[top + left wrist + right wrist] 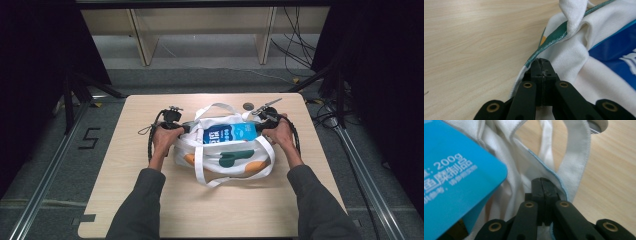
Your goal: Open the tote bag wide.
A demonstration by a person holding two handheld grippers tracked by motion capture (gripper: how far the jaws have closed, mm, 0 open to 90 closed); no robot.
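Note:
A white tote bag with green and orange print lies in the middle of the wooden table. A blue packet with white lettering sticks out of its mouth. My left gripper is at the bag's left end, shut on the green-trimmed rim; its closed jaws pinch the cloth. My right gripper is at the bag's right end, its jaws shut on the pale-blue-trimmed rim. The blue packet lies close to the left of those jaws. The bag's white straps loop loosely above and below it.
A small grey round object sits on the table just behind the bag, near the right gripper. Bare wood surrounds the bag on all sides. Black curtains flank the table, with cables on the floor at the far right.

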